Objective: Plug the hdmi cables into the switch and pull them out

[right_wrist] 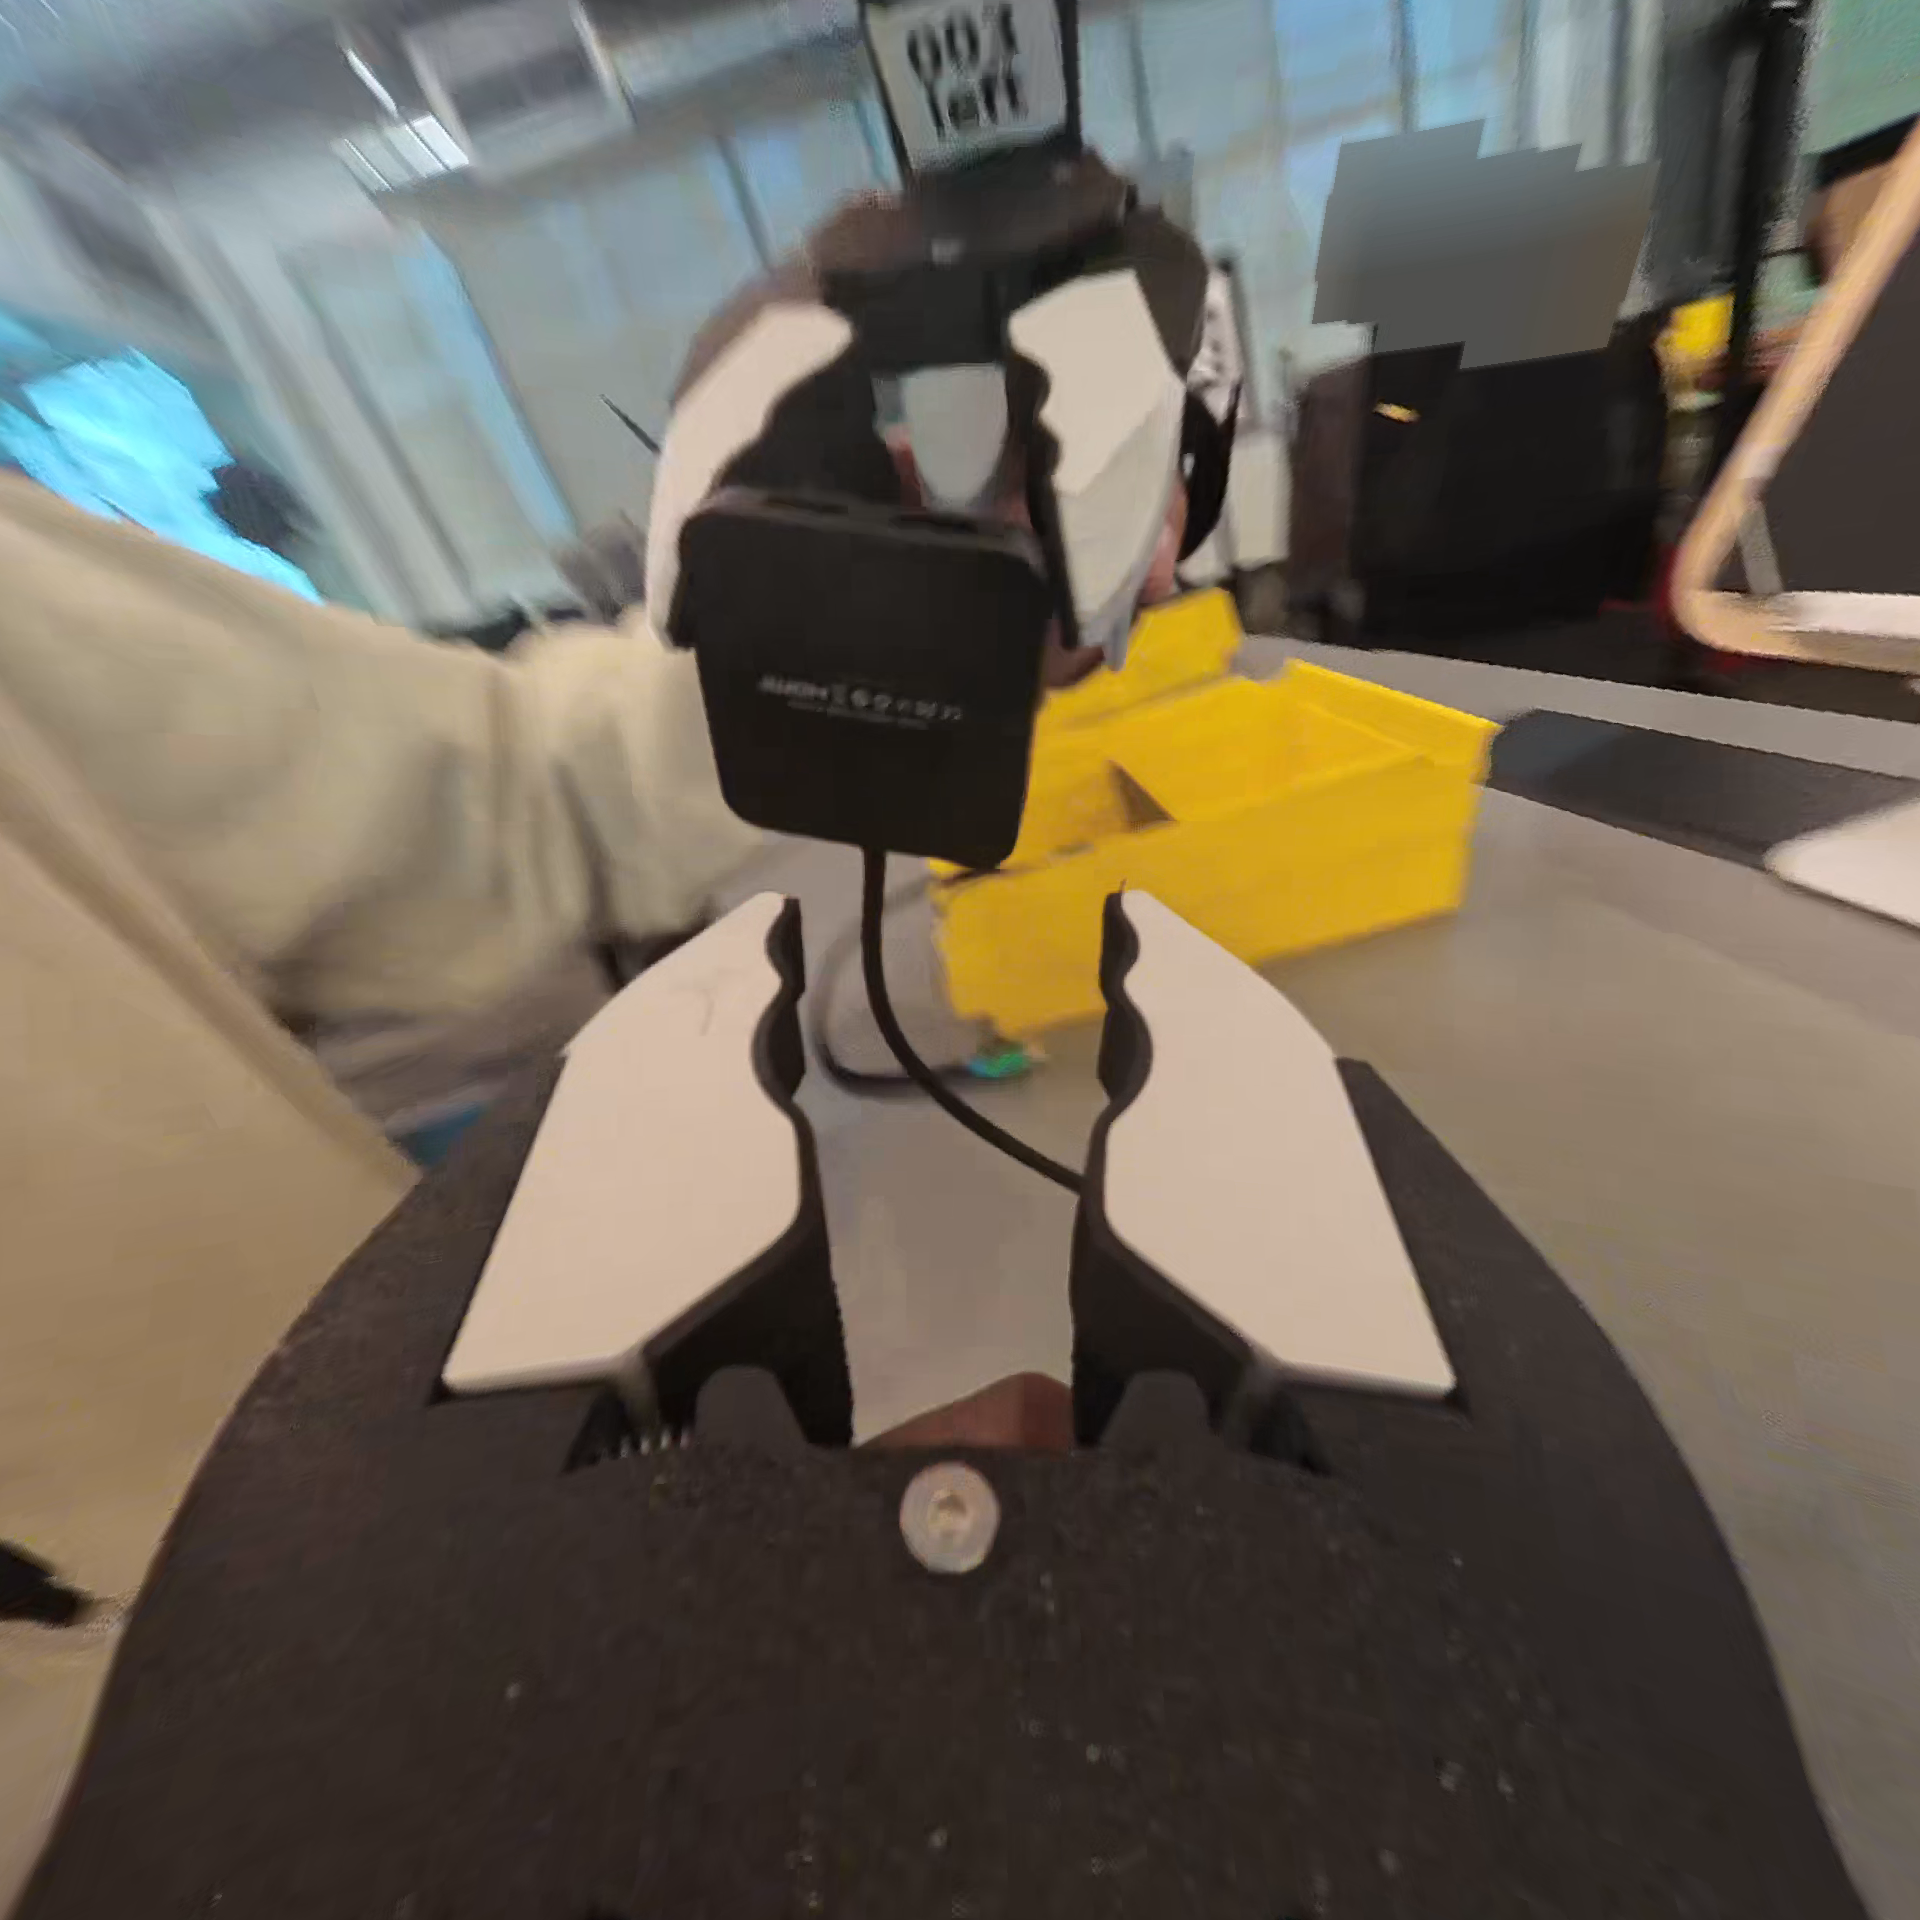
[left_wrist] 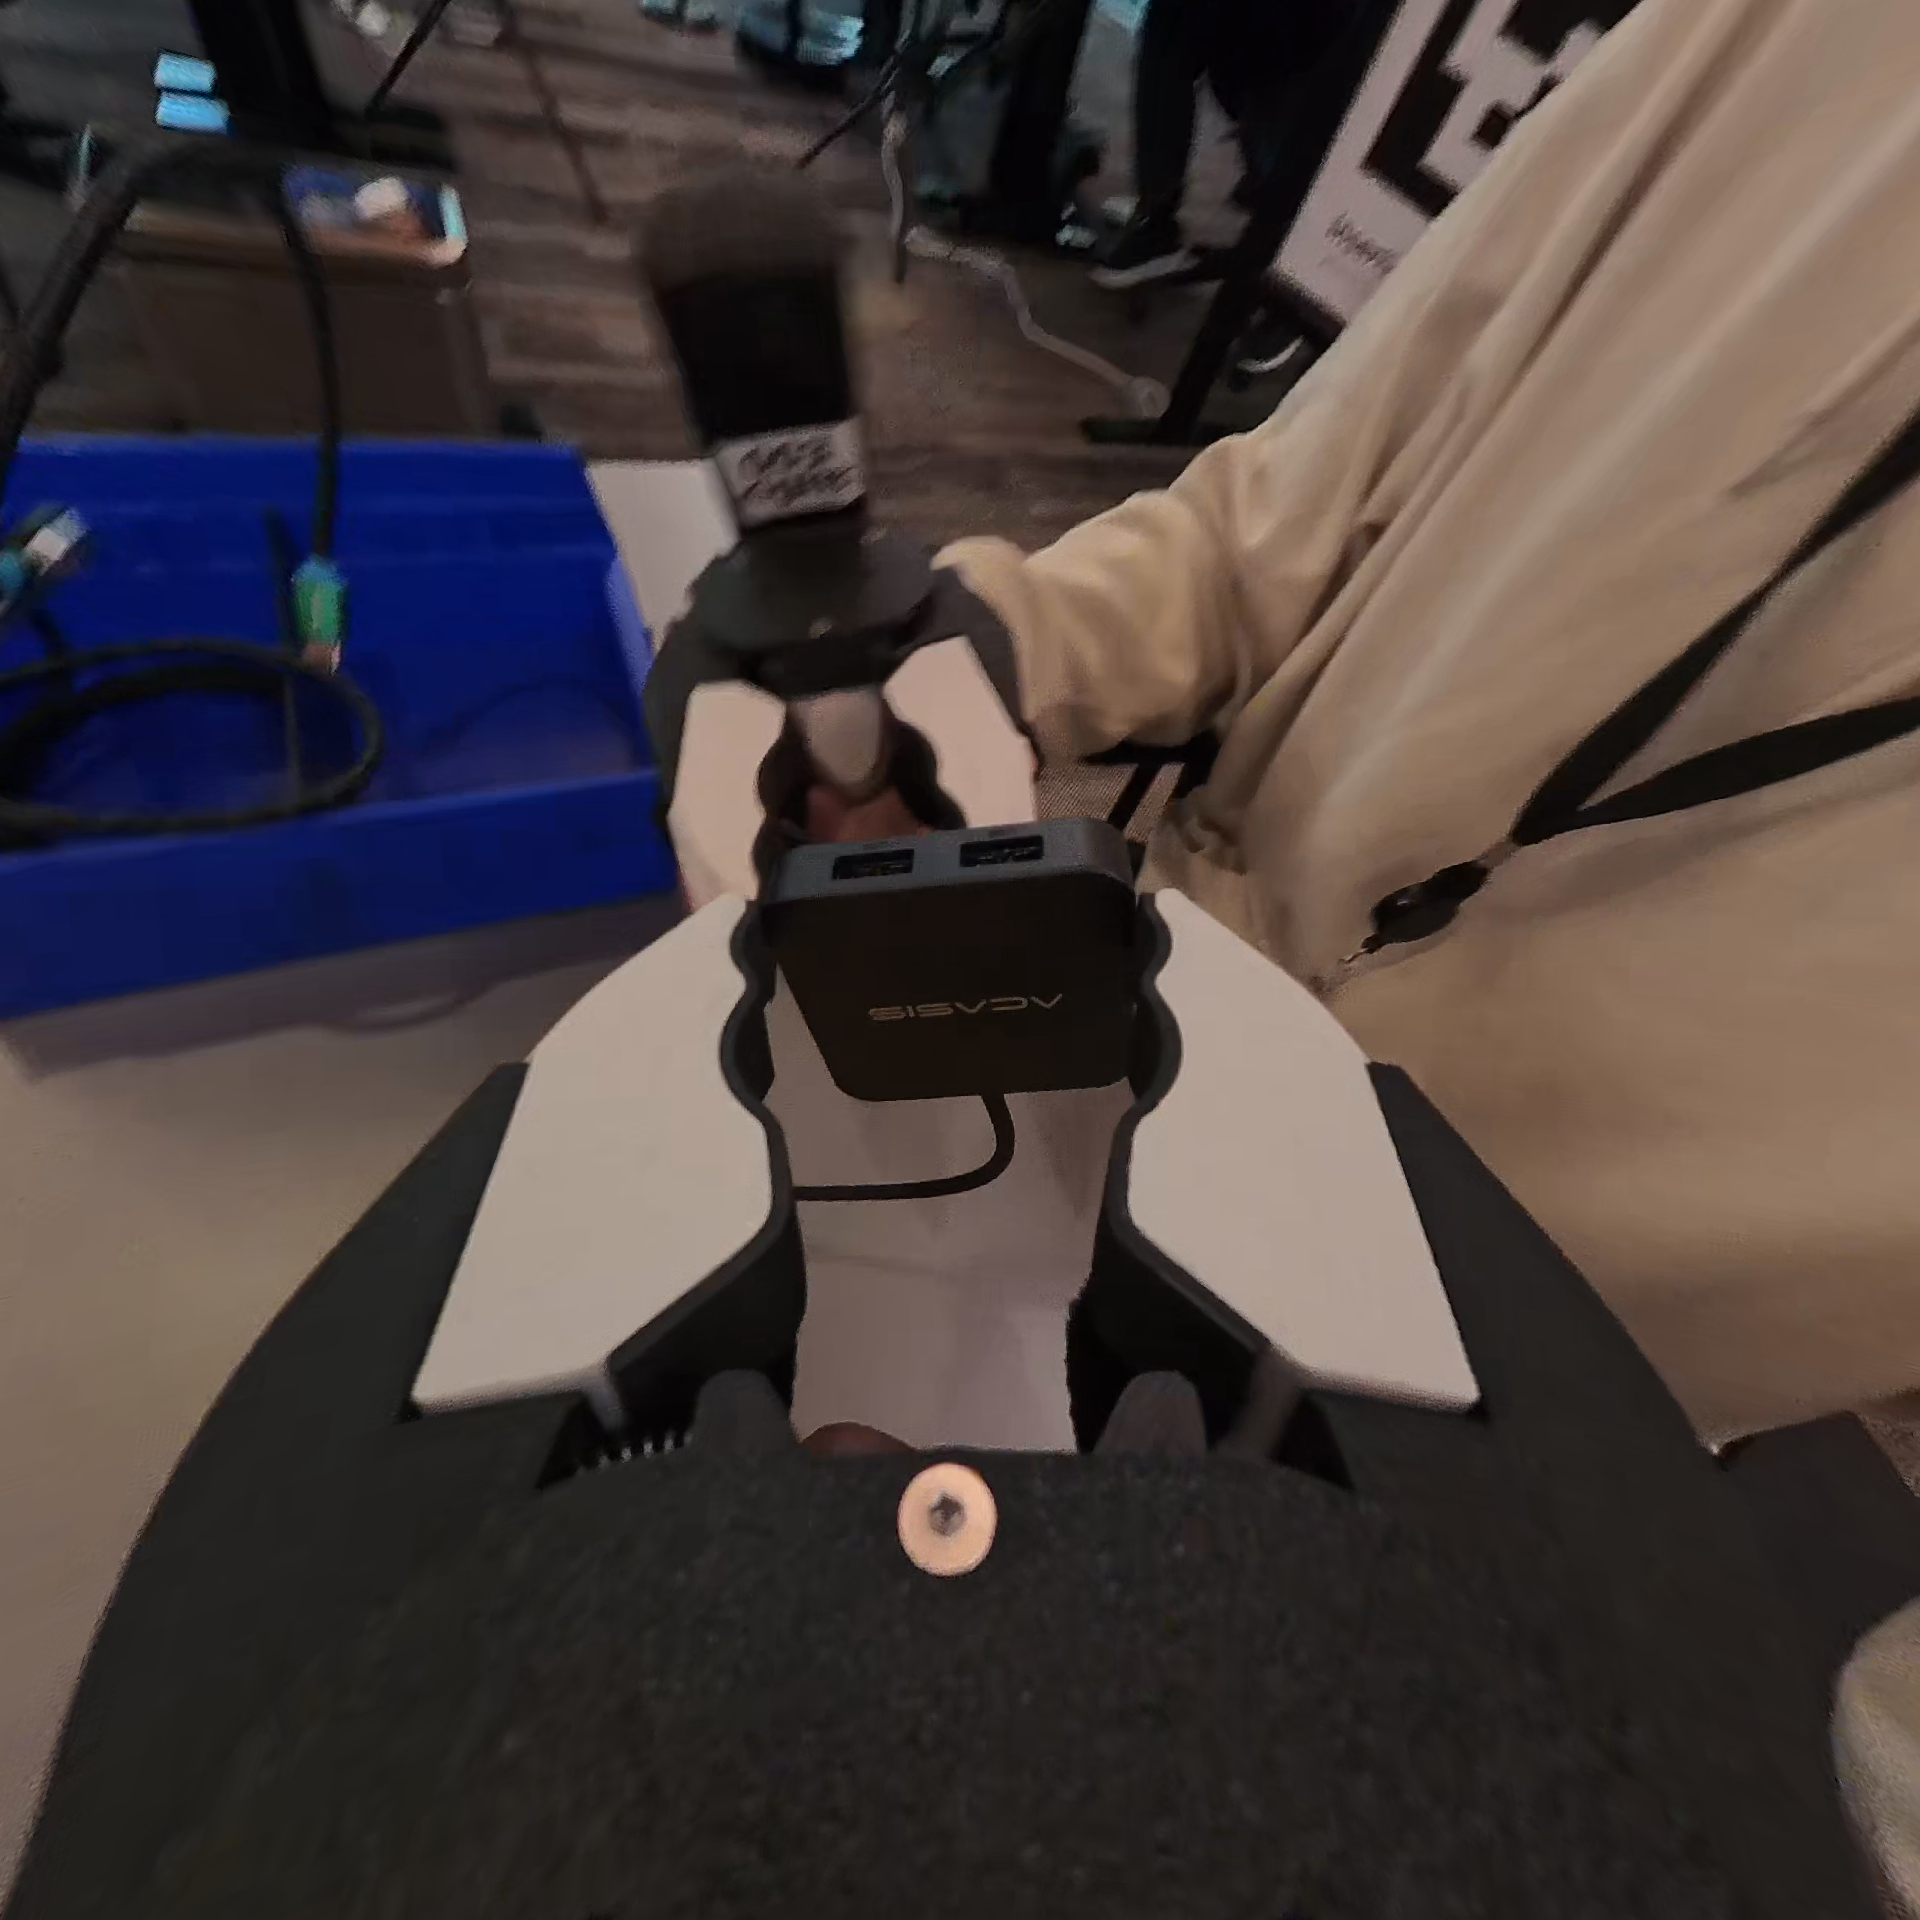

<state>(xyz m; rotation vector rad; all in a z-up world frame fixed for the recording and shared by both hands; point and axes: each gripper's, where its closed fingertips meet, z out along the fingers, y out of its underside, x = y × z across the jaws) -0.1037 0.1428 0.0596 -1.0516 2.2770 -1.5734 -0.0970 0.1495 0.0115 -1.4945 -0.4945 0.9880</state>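
In the left wrist view, a blue plastic bin [left_wrist: 343,831] at far left holds black braided cables with green plugs [left_wrist: 317,613]. The left tool [left_wrist: 951,925] is clenched on the flat black square switch [left_wrist: 951,966], lifted above the pale table [left_wrist: 208,1195], its two ports facing the right tool [left_wrist: 844,748]. In the right wrist view, the right tool [right_wrist: 951,914] is released and empty, just short of the switch [right_wrist: 862,675]; a yellow plastic bin [right_wrist: 1247,831] sits to the right.
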